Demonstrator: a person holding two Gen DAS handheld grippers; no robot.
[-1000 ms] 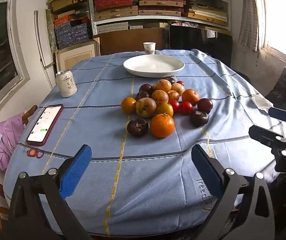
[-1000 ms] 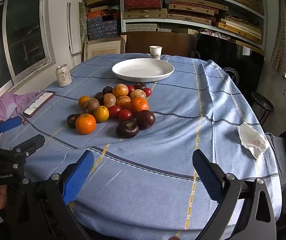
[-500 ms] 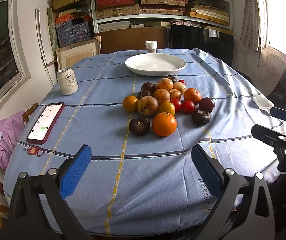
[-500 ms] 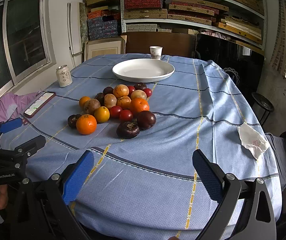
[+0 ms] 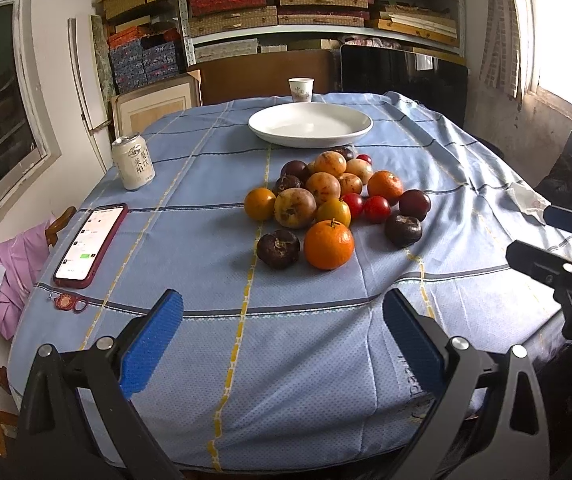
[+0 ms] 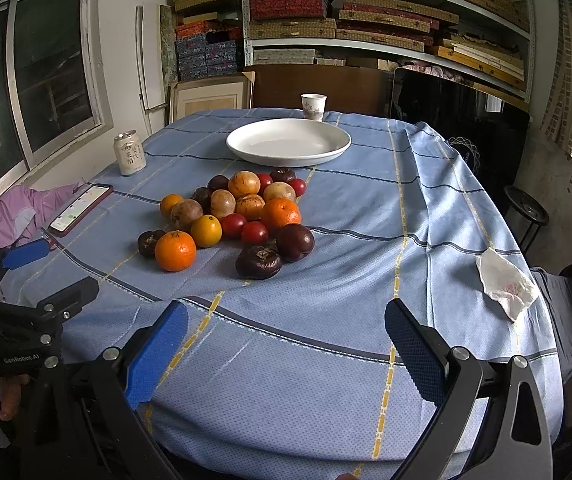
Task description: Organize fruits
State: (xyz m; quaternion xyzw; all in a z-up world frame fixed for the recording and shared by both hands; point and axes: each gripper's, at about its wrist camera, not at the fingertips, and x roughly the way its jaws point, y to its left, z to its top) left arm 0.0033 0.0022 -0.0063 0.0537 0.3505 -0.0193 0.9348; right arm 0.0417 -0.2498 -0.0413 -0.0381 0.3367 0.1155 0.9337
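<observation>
Left gripper [image 5: 282,344]: mine, jaws spread wide, blue pads [image 5: 152,342] holding nothing, poised over the near edge of the table [image 5: 293,380].

Right gripper [image 6: 286,352]: mine, likewise spread wide and empty, over the same near edge; from the left wrist view it shows at 3 o'clock.

Fruit pile [image 5: 333,200]: loose heap at mid-table, at 12 o'clock from both grippers and well apart from them. Contents:
- large orange [image 5: 329,245], nearest item, at 6 o'clock of the heap;
- dark purple fruit [image 5: 278,248], touching or just beside the orange at its 9 o'clock;
- a second dark fruit [image 5: 403,230] at the orange's 3 o'clock;
- small red fruits [image 5: 376,209], mottled brown-yellow rounds, a further orange [image 5: 385,185].

White plate [image 5: 309,125]: empty, at 12 o'clock beyond the heap, just beside its far edge.

Paper cup [image 5: 301,89]: behind the plate.

Drink can [image 5: 132,161]: upright, at 10 o'clock.

Phone [image 5: 90,245]: flat, screen lit, at 9 o'clock.

Crumpled tissue [image 6: 505,286]: at 3 o'clock, near the table's edge.
</observation>
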